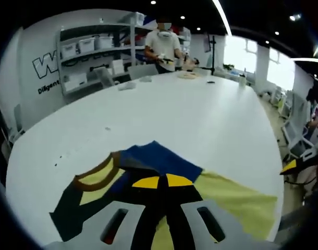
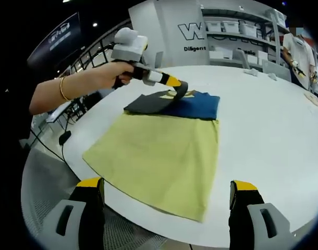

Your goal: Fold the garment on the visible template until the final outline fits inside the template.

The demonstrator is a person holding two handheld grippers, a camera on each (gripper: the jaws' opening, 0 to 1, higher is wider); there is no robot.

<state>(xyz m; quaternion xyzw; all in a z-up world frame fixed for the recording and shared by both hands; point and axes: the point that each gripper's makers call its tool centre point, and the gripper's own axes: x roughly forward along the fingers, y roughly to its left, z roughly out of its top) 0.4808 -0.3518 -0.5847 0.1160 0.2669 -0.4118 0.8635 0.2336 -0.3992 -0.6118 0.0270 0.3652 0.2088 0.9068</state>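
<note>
A garment in blue [image 2: 198,107] and dark grey with a brown collar [image 1: 96,177] lies at the far end of a yellow-green template sheet [image 2: 159,156] on the white table. My left gripper [image 1: 162,180] has its yellow tips together, shut on a dark fold of the garment. In the right gripper view the left gripper [image 2: 175,87] holds that grey edge slightly raised over the blue part. My right gripper [image 2: 167,186] hovers open over the template's near edge, jaws wide apart, nothing between them.
The large white table [image 1: 190,114] stretches away past the garment, with small items at its far end near a standing person [image 1: 163,44]. Shelves with boxes [image 1: 91,47] line the wall. The table's rim [image 2: 60,151] runs just left of the template.
</note>
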